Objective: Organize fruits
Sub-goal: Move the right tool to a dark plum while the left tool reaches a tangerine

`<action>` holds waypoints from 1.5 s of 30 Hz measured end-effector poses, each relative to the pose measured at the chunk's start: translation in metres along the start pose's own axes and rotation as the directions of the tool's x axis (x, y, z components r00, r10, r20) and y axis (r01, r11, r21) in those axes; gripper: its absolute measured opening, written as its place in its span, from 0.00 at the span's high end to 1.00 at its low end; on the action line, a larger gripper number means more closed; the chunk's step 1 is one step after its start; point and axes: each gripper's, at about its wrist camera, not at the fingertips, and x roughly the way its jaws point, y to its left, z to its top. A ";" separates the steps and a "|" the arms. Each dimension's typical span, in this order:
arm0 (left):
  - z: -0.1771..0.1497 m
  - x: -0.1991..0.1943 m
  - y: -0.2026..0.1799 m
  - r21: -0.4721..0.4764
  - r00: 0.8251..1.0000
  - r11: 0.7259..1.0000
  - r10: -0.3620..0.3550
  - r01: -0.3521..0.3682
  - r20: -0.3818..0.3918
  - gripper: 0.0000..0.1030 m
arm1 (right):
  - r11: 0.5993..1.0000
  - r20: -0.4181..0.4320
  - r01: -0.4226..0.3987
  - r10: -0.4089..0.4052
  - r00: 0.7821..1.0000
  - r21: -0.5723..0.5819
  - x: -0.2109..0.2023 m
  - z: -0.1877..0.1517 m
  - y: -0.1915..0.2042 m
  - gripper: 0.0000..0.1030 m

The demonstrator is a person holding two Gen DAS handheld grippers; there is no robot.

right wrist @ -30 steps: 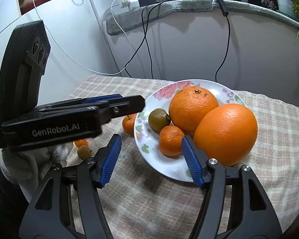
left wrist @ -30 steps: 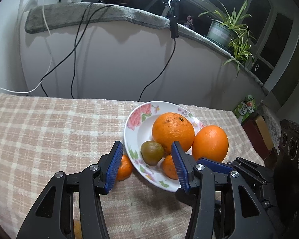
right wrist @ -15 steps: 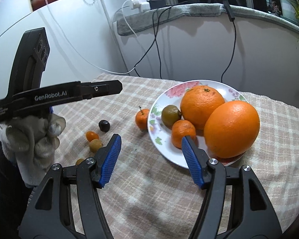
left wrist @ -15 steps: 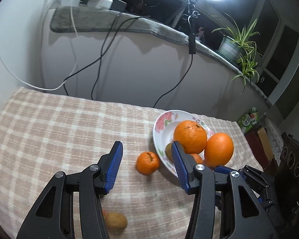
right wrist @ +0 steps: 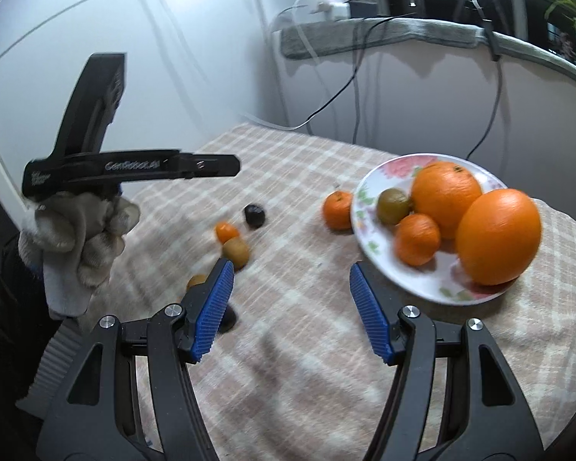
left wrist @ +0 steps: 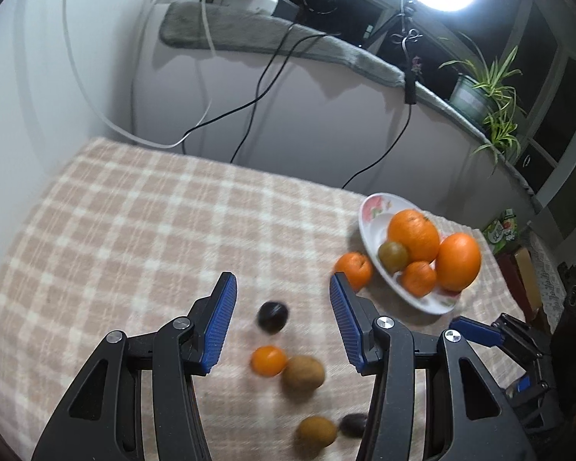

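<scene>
A flowered white plate (left wrist: pixel 368 211) (right wrist: pixel 368 196) holds two big oranges (left wrist: pixel 413 229) (right wrist: pixel 497 236), a small mandarin (left wrist: pixel 417 278) and a green-brown fruit (left wrist: pixel 393 256). Another mandarin (left wrist: pixel 352 269) (right wrist: pixel 337 209) lies on the cloth touching the plate's rim. Loose on the cloth lie a dark plum (left wrist: pixel 272 317) (right wrist: pixel 254 214), a small orange fruit (left wrist: pixel 268 361) (right wrist: pixel 227 231) and a brown kiwi (left wrist: pixel 302 374) (right wrist: pixel 235 251). My left gripper (left wrist: pixel 282 320) is open and empty above these loose fruits. My right gripper (right wrist: pixel 290 309) is open and empty over the cloth, left of the plate.
A second kiwi (left wrist: pixel 316 431) and a dark fruit (left wrist: pixel 353 423) lie nearest the table's front. The checked cloth (left wrist: pixel 134 230) covers the table. Cables (left wrist: pixel 249 103) hang down the white wall behind. A potted plant (left wrist: pixel 476 92) stands on the ledge at the right.
Both grippers have pulled back and up from the plate; the left swung left over the loose small fruits. The fruits have not moved. Both grippers stay open.
</scene>
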 end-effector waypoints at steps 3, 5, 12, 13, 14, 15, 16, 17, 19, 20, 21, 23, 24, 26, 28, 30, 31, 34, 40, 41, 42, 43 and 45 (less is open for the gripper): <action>-0.005 0.001 0.006 -0.008 1.000 1.000 0.003 -0.003 -0.013 0.52 | 1.000 -0.031 -0.016 0.015 0.999 -0.014 0.005 -0.004 0.008 0.36; -0.007 0.003 0.007 -0.005 1.000 1.000 0.002 -0.002 -0.020 0.54 | 0.999 -0.047 -0.037 0.036 0.998 -0.010 0.009 -0.007 0.010 0.36; -0.010 0.010 0.003 0.020 0.999 1.000 -0.006 0.006 -0.040 0.54 | 0.999 -0.078 -0.051 0.051 0.996 0.001 0.016 -0.018 0.016 0.36; -0.010 0.012 0.000 0.035 0.999 0.999 -0.006 0.007 -0.045 0.54 | 0.998 -0.078 -0.055 0.055 0.995 0.005 0.016 -0.019 0.016 0.36; -0.008 0.015 -0.005 0.061 0.999 0.998 -0.006 0.009 -0.053 0.54 | 0.998 -0.078 -0.058 0.059 0.995 0.005 0.017 -0.020 0.016 0.36; -0.007 0.017 -0.009 0.078 0.998 0.997 -0.006 0.010 -0.059 0.54 | 0.998 -0.080 -0.061 0.062 0.995 0.003 0.017 -0.021 0.017 0.36; -0.004 0.020 -0.014 0.106 0.998 0.994 -0.008 0.015 -0.068 0.55 | 0.998 -0.082 -0.064 0.064 0.995 0.000 0.017 -0.022 0.019 0.36; -0.003 0.023 -0.019 0.129 0.997 0.991 -0.008 0.018 -0.076 0.55 | 0.998 -0.086 -0.068 0.067 0.994 -0.005 0.018 -0.024 0.021 0.36; 0.001 0.030 -0.031 0.190 0.995 0.982 -0.002 0.021 -0.095 0.57 | 0.997 -0.093 -0.072 0.070 0.993 -0.019 0.020 -0.027 0.025 0.39; 0.002 0.034 -0.038 0.227 0.994 0.974 0.002 0.023 -0.107 0.59 | 0.997 -0.098 -0.075 0.072 0.993 -0.028 0.021 -0.028 0.027 0.41; 0.003 0.039 -0.045 0.260 0.993 0.965 0.007 0.025 -0.119 0.59 | 0.997 -0.102 -0.076 0.073 0.992 -0.034 0.022 -0.029 0.028 0.43; 0.004 0.047 -0.054 0.300 0.991 0.953 0.015 0.027 -0.135 0.62 | 0.996 -0.108 -0.078 0.073 0.991 -0.044 0.024 -0.031 0.030 0.45; 0.004 0.051 -0.057 0.312 0.990 0.950 0.016 0.029 -0.141 0.63 | 0.996 -0.110 -0.079 0.074 0.991 -0.044 0.025 -0.031 0.030 0.46; 0.006 0.059 -0.062 0.327 0.987 0.944 0.009 0.045 -0.160 0.65 | 0.996 -0.113 -0.084 0.079 0.990 -0.041 0.026 -0.031 0.029 0.48; 0.007 0.066 -0.065 0.341 0.984 0.939 0.007 0.054 -0.176 0.66 | 0.995 -0.114 -0.089 0.084 0.990 -0.036 0.027 -0.030 0.027 0.49; 0.008 0.072 -0.067 0.354 0.982 0.934 0.011 0.057 -0.187 0.67 | 0.995 -0.116 -0.091 0.087 0.989 -0.036 0.028 -0.029 0.026 0.50; 0.007 0.073 -0.068 0.358 0.982 0.932 0.012 0.058 -0.191 0.67 | 0.995 -0.117 -0.093 0.088 0.989 -0.037 0.029 -0.029 0.025 0.50; 0.008 0.077 -0.072 0.387 0.980 0.920 0.018 0.061 -0.198 0.67 | 0.994 -0.123 -0.101 0.095 0.988 -0.041 0.031 -0.028 0.025 0.51; 0.007 0.087 -0.083 0.452 0.976 0.890 0.046 0.056 -0.212 0.67 | 0.992 -0.135 -0.113 0.106 0.985 -0.048 0.037 -0.028 0.026 0.52; 0.007 0.088 -0.085 0.453 0.976 0.889 0.042 0.061 -0.214 0.67 | 0.992 -0.138 -0.116 0.108 0.985 -0.049 0.038 -0.027 0.027 0.53; 0.008 0.089 -0.086 0.459 0.975 0.886 0.041 0.065 -0.217 0.67 | 0.992 -0.139 -0.117 0.109 0.984 -0.051 0.038 -0.027 0.027 0.53; 0.008 0.089 -0.088 0.464 0.975 0.883 0.041 0.067 -0.218 0.67 | 0.992 -0.141 -0.119 0.110 0.984 -0.052 0.039 -0.027 0.027 0.53; 0.007 0.091 -0.093 0.484 0.974 0.872 0.044 0.070 -0.220 0.67 | 0.991 -0.144 -0.121 0.113 0.983 -0.054 0.040 -0.026 0.028 0.53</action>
